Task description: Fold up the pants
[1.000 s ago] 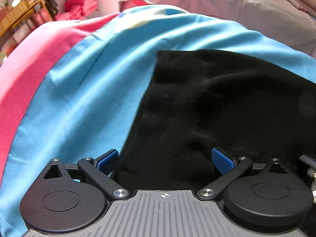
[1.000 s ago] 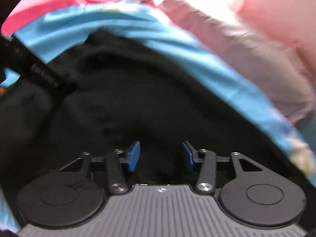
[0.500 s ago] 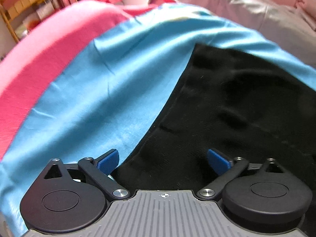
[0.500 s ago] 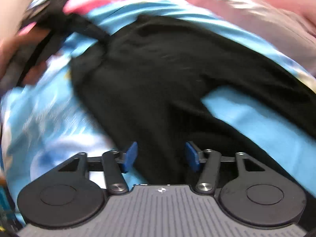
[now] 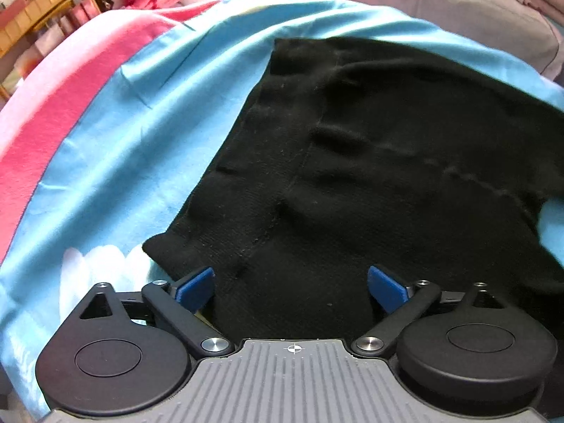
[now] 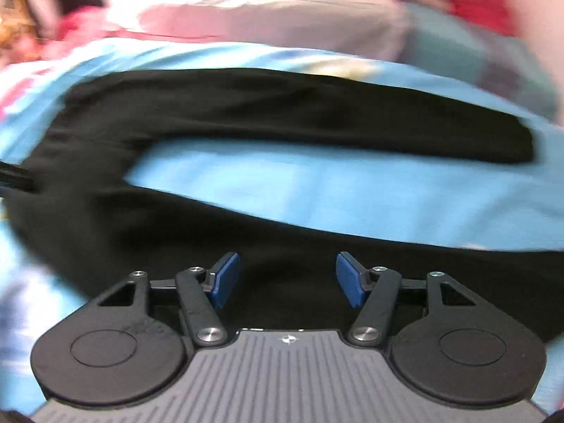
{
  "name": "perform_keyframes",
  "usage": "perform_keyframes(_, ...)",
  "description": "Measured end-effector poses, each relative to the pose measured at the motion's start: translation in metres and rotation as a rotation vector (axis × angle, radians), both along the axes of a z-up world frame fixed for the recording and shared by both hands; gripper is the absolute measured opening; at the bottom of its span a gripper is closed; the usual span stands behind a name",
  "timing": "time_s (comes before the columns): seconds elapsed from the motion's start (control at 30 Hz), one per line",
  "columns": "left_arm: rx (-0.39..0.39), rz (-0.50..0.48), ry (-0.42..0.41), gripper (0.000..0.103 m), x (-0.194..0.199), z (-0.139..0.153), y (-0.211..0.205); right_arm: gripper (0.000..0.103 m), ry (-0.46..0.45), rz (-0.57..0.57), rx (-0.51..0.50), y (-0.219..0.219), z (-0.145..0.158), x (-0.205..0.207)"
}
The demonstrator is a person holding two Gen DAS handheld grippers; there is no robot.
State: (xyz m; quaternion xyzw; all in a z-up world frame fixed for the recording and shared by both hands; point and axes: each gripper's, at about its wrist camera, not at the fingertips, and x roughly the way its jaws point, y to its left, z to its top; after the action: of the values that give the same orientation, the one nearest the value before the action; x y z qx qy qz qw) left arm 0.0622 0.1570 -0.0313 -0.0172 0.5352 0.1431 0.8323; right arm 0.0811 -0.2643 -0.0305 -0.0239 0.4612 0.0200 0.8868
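On the bed, over a sky-blue sheet (image 5: 148,134) with a pink blanket (image 5: 46,134) at its edge, lie the black knit pants (image 5: 387,148), spread flat, waist end toward the left tool and legs splayed in a V with blue sheet showing between them in the right wrist view. Fabric looks soft, light and limp, with wrinkles and a visible seam; I'd expect it to drape and bunch rather than hold shape, grippy enough for the pads, nothing fragile. Best holds are probably the thicker edges: waistband corner near the left tool, leg hem or outer leg seam for the right. Left tool (image 5: 290,283) is spread wide with nothing between its blue pads, sitting just over the waist end, near corner of the pants beside its left pad. Right tool (image 6: 287,278) also has jaws apart and unloaded, hovering over the nearer leg (image 6: 246,225); far leg (image 6: 299,116) is well apart. Right view is motion-blurred, so contact is unclear.
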Motion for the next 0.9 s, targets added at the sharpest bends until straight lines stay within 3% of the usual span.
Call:
perform_keyframes(0.07, -0.038, -0.017, -0.003, 0.103, -0.002, 0.003, -0.011, 0.072, 0.077, -0.048, -0.034, -0.021, -0.02, -0.001)
perform_keyframes(0.1, -0.053, -0.028, 0.01, 0.103, -0.001, 0.001, -0.016, 0.073, 0.11, -0.034, 0.007, -0.03, -0.028, -0.005)
perform_keyframes(0.2, -0.032, -0.048, 0.07, 0.103, 0.001, -0.015, -0.026, 0.074, 0.116, 0.006, 0.024, -0.046, -0.019, -0.016)
perform_keyframes(0.3, -0.036, -0.042, 0.068, 0.103, 0.003, -0.016, -0.024, 0.078, 0.069, -0.146, 0.116, -0.077, -0.011, -0.022)
perform_keyframes(0.37, -0.038, -0.034, 0.075, 0.103, 0.0, -0.011, -0.022, 0.078, 0.125, -0.212, 0.125, -0.091, -0.023, -0.021)
perform_keyframes(0.43, -0.037, -0.02, 0.087, 0.103, -0.005, -0.007, -0.021, 0.077, 0.136, -0.134, 0.104, -0.094, -0.026, -0.022)
perform_keyframes(0.5, -0.06, 0.008, 0.096, 0.103, -0.016, 0.001, -0.014, 0.078, 0.111, -0.156, 0.052, -0.099, -0.017, -0.028)
perform_keyframes(0.6, -0.185, 0.089, 0.105, 0.103, -0.038, 0.011, 0.002, 0.077, 0.079, -0.265, 0.145, -0.125, -0.011, -0.041)
perform_keyframes(0.7, -0.392, 0.182, 0.118, 0.103, -0.053, 0.007, 0.025, 0.07, 0.07, -0.345, 0.221, -0.143, -0.006, -0.054)
perform_keyframes(0.77, -0.442, 0.218, 0.091, 0.103, -0.055, 0.008, 0.032, 0.059, 0.067, -0.38, 0.274, -0.152, -0.009, -0.054)
perform_keyframes(0.9, -0.531, 0.255, 0.054, 0.103, -0.046, 0.003, 0.039, 0.054, 0.069, -0.537, 0.458, -0.18, -0.015, -0.077)
